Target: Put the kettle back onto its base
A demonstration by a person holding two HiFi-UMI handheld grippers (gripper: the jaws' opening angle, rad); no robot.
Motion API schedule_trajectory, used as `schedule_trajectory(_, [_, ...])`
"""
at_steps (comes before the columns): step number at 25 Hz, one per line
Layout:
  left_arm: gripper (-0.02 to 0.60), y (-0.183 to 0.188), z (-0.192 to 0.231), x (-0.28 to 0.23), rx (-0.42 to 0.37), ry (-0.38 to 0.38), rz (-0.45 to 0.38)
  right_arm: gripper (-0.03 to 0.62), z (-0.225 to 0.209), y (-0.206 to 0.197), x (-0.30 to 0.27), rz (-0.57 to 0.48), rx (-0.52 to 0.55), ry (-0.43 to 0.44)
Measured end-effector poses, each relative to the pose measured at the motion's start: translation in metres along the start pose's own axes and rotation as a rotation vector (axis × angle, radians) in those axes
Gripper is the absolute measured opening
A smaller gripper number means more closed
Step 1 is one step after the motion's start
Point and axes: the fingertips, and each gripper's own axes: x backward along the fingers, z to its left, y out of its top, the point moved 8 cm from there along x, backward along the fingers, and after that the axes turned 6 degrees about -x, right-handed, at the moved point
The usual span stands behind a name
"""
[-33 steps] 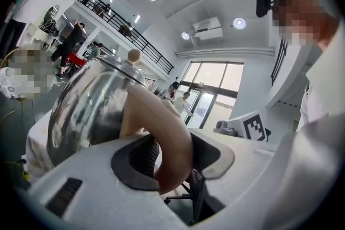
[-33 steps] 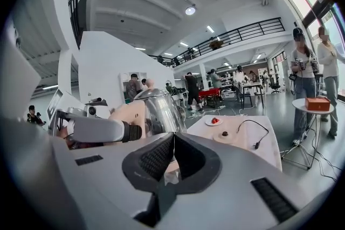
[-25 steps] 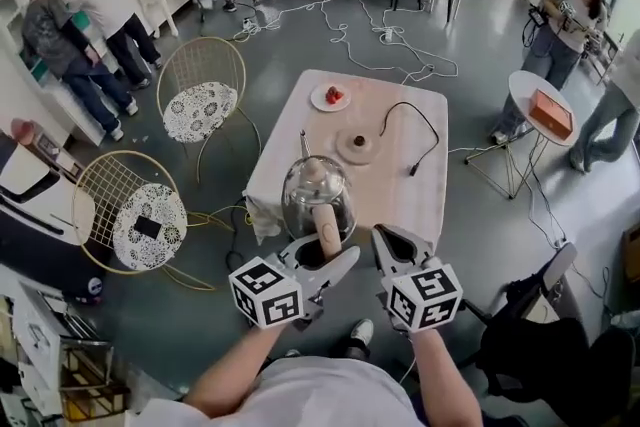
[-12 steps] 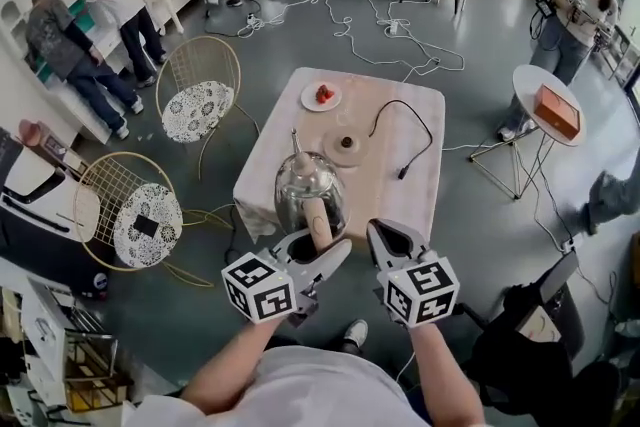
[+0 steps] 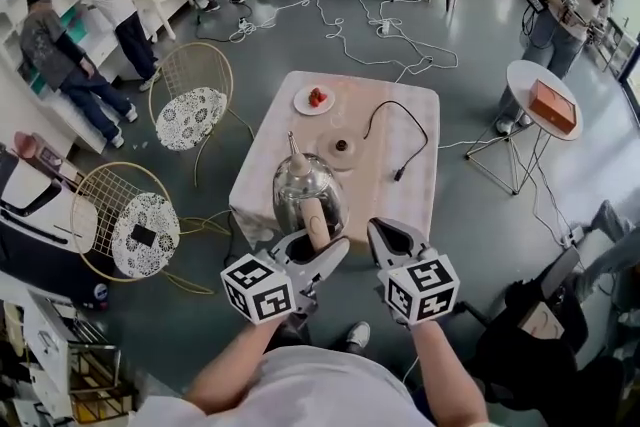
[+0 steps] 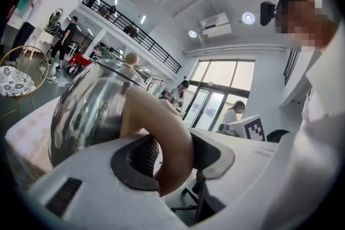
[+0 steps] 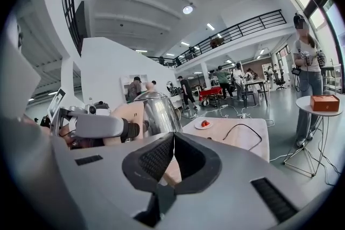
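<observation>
A shiny steel kettle (image 5: 305,190) with a tan handle (image 5: 316,223) hangs over the near left part of the table (image 5: 420,185). My left gripper (image 5: 318,253) is shut on that handle, and the left gripper view shows the handle (image 6: 164,137) clamped between the jaws with the kettle body (image 6: 89,107) just beyond. The round tan base (image 5: 342,147) with a dark centre lies on the table beyond the kettle, apart from it. My right gripper (image 5: 388,240) is to the right of the handle, shut on nothing (image 7: 172,140).
The base's black cable (image 5: 400,130) runs across the table's far right. A white plate of strawberries (image 5: 313,98) sits at the far left corner. Two wire chairs (image 5: 195,100) stand left of the table and a small round table (image 5: 540,95) to the right. People walk about farther off.
The kettle and both grippers keep almost the same places near the table's front. The head view has shifted a little and people in the background have moved.
</observation>
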Motion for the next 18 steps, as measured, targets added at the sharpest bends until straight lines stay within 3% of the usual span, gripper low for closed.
schedule_trajectory(18, [0.167, 0.042, 0.124, -0.018, -0.057, -0.21, 0.076, 0.005, 0.008, 0.019, -0.122, 0.002, -0.038, -0.167])
